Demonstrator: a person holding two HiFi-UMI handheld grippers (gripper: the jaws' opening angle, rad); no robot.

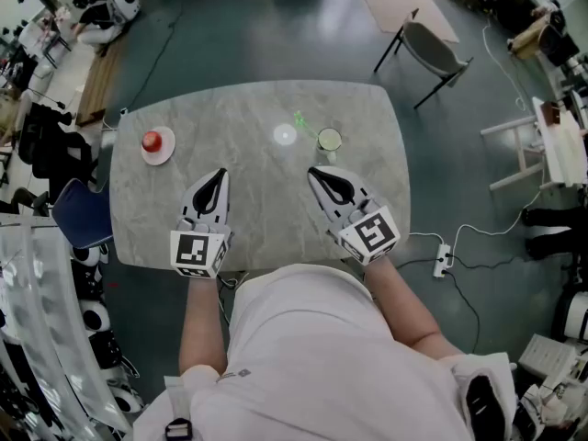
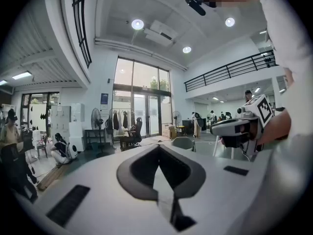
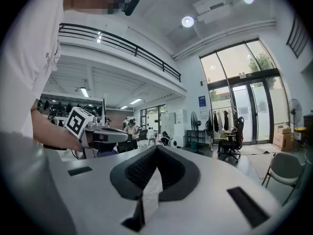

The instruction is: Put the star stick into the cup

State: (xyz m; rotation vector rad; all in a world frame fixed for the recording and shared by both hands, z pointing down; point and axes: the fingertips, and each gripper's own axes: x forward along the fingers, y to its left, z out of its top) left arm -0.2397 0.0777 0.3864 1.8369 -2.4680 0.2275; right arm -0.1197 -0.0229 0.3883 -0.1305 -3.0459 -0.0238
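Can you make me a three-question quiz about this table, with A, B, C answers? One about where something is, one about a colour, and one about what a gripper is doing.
1. Where is the cup?
A. On the table, just ahead of the right gripper
B. In a sink
C. On a shelf

2. What colour is the star stick?
A. Blue
B. Green
C. Black

3. How are the jaws of the left gripper?
A. Wide open
B. Shut on the cup
C. Shut, with nothing between them

Answers:
1 A: the head view shows the cup standing on the table past the right gripper's tips.
2 B: it shows up green, lying on the table next to the cup.
3 C: the left gripper view shows the jaws together with nothing between them.
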